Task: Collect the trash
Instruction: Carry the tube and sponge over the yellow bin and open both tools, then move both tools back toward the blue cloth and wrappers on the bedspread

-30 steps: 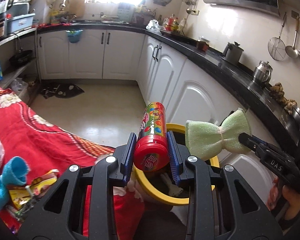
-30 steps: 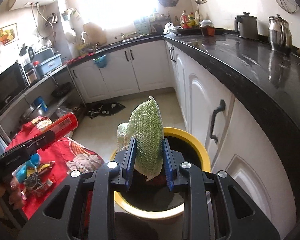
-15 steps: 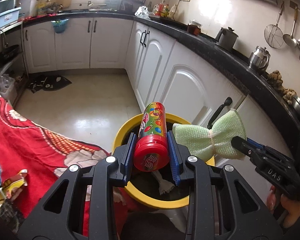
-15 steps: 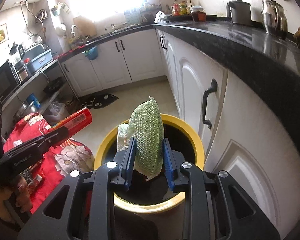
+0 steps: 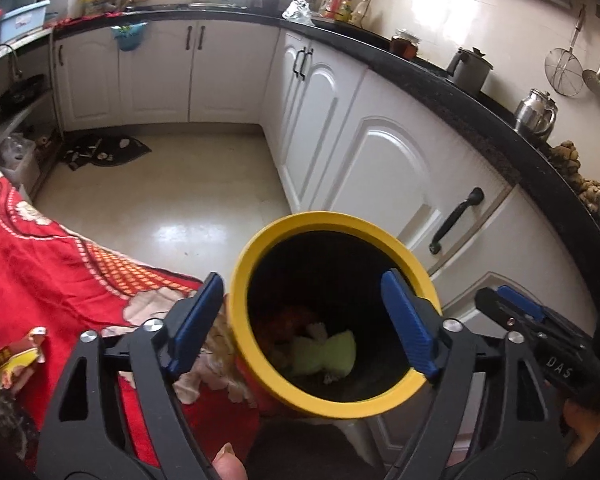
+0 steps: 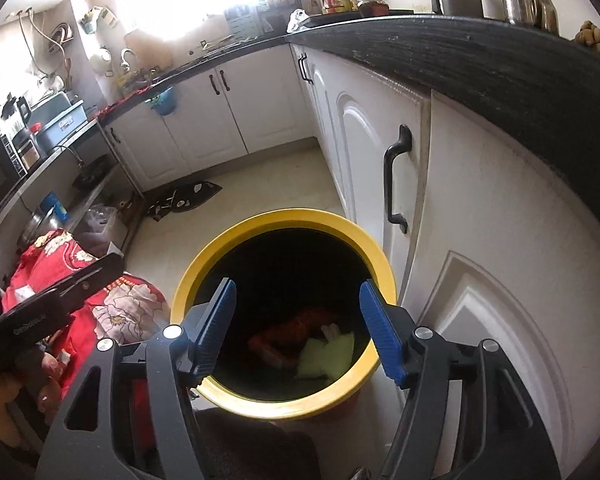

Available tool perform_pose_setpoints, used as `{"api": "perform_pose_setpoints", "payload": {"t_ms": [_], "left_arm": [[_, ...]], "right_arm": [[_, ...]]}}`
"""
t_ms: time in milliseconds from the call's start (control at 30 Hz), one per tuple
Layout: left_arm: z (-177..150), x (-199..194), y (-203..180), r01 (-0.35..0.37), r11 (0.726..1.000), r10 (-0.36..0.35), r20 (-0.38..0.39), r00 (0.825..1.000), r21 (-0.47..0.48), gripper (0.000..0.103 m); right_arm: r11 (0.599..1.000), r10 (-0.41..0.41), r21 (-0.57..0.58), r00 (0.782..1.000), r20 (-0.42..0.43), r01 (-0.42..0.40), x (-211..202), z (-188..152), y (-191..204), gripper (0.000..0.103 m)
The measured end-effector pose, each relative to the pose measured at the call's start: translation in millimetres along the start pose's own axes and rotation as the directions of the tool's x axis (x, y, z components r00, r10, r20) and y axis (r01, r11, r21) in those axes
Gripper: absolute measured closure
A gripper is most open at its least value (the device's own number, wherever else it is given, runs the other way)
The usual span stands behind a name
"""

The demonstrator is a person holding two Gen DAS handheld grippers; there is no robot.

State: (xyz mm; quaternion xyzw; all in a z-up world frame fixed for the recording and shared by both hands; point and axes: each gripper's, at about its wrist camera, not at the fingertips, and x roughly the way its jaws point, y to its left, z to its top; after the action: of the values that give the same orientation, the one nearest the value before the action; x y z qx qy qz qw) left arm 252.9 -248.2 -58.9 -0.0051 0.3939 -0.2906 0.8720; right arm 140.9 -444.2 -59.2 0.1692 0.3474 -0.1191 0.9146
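Observation:
A yellow-rimmed bin stands on the floor by the white cabinets. At its dark bottom lie the green mesh scrubber and the red candy tube. My left gripper hovers over the bin's mouth, its jaws opening with nothing between them. Over the same mouth my right gripper has its jaws opening too, also empty. The right gripper's tip shows at the right of the left wrist view; the left gripper's body shows at the left of the right wrist view.
A red flowered cloth covers a surface left of the bin, with wrappers on it. White cabinet doors with black handles rise right behind the bin under a black counter. A dark mat lies on the pale floor.
Both grippers opened. The candy tube dropped from the left one and the green scrubber from the right one; both now lie inside the bin. Both hands sank closer to the bin.

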Motion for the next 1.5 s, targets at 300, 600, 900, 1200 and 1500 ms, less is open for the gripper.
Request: {"api": "perform_pose_setpoints", "payload": {"t_ms": [300,600,900,1200,1500], "left_arm": [[3.0,-30.9,20.0,-0.059,0.998,0.061,0.058,0.996,-0.038,0.011],[3.6,-64.0,35.6,-0.102,0.992,0.111,0.116,0.987,-0.078,0.011],[-2.2,-89.3,50.4,-0.12,0.987,0.135,0.149,0.979,-0.108,0.011],[-8.9,-111.2,59.1,-0.144,0.981,0.166,0.181,0.969,-0.126,0.011],[-18.7,-133.2,75.4,-0.164,0.974,0.195,0.205,0.959,-0.159,0.011]], "right_arm": [[0.999,0.035,-0.008,0.999,0.033,-0.034,-11.6,2.3,7.5,0.039],[0.996,0.08,-0.043,0.994,0.07,-0.078,-26.3,6.5,25.5,0.034],[0.989,0.129,-0.085,0.988,0.086,-0.122,-38.5,4.9,47.9,0.032],[0.977,0.176,-0.135,0.98,0.088,-0.164,-49.2,0.8,74.4,0.03],[0.964,0.219,-0.176,0.972,0.088,-0.201,-57.6,-4.9,98.2,0.028]]}}
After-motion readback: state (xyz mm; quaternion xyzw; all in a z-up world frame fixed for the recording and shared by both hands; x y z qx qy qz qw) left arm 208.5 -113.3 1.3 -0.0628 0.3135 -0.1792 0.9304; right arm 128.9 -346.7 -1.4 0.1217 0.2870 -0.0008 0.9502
